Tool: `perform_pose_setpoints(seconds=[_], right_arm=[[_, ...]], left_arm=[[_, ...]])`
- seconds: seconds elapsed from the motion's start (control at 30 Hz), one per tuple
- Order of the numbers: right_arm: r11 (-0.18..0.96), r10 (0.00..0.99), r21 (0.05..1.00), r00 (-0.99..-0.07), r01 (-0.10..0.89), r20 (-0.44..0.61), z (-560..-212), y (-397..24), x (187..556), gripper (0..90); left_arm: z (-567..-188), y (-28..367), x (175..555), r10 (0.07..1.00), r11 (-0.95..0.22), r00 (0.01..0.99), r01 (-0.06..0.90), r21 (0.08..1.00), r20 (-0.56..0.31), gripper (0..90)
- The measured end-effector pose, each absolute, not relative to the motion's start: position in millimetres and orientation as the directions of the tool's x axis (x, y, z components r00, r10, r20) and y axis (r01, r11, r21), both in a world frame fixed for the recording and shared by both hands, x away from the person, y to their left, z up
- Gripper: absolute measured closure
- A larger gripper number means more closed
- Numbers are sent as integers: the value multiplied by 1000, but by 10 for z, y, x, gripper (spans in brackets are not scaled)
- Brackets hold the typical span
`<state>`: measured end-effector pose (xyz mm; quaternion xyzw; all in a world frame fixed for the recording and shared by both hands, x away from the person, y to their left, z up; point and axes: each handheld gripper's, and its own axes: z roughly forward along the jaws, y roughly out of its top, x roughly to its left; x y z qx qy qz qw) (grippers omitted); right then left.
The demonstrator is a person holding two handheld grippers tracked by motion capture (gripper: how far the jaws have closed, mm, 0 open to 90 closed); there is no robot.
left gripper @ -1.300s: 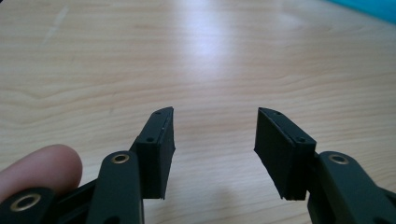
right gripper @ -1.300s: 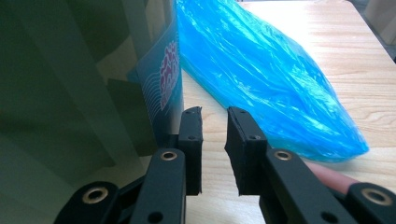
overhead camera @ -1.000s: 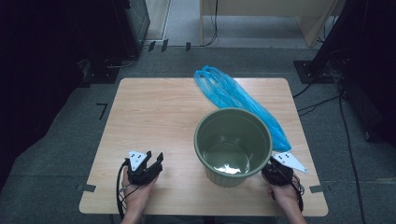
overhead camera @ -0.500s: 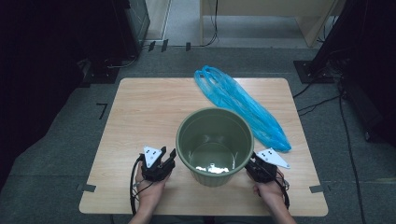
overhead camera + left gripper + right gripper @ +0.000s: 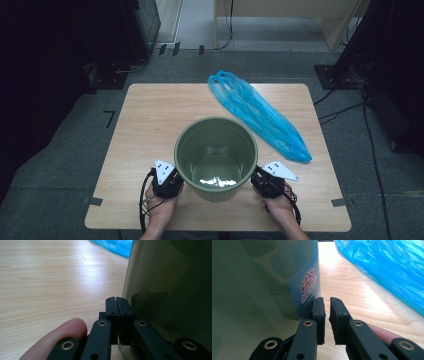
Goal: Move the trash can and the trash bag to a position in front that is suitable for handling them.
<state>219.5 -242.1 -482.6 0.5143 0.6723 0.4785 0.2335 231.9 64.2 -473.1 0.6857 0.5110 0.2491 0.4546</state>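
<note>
Standing near the front edge of the wooden table (image 5: pixel 150 120), a green plastic bucket (image 5: pixel 216 150) sits between two hand-held grippers pressed to its sides. The left gripper (image 5: pixel 116 300) has just closed its jaws together on nothing; the right gripper (image 5: pixel 324 300) is nearly shut, also empty. The bucket looks light, stiff and smooth-walled, so I would grip the rim rather than squeeze the slippery sides.

Bin (image 5: pixel 215 150) hides both claws' tips; label (image 5: pixel 308 286) txt unreadable.
</note>
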Motion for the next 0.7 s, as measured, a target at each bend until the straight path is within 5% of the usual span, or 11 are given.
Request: perform_pose_setpoints(seconds=[0.13, 0.17, 0.27, 0.4, 0.53, 0.67, 0.7], right_arm=[[19, 911, 882, -371, 470, 178, -4818, -2471, 2202, 711], [18, 909, 884, -376, 467, 180, -4807, -2505, 2205, 694], [22, 944, 898, -306, 440, 127, -4744, -2765, 2267, 584], [-4, 968, 893, -223, 450, 117, -4717, -3013, 2363, 470], [-40, 994, 886, -75, 463, 84, -4726, -3417, 2574, 357], [-34, 998, 874, -28, 484, 54, -4754, -3607, 2714, 359], [-39, 999, 858, 5, 512, 43, -4808, -3715, 2799, 429]], left_arm=[[-4743, 753, 2348, 930, -39, 340, 472, 881, -141, 590], [-4754, 799, 2367, 942, -53, 316, 469, 882, -112, 590], [-4851, 991, 2476, 960, -60, 265, 521, 851, -95, 368], [-4949, 1120, 2555, 969, -71, 234, 563, 823, -76, 296], [-5049, 1214, 2647, 980, -87, 195, 610, 787, -43, 99], [-5155, 1230, 2708, 983, -112, 182, 663, 740, -14, 10], [-5170, 1234, 2715, 982, -112, 186, 676, 729, -21, 9]])
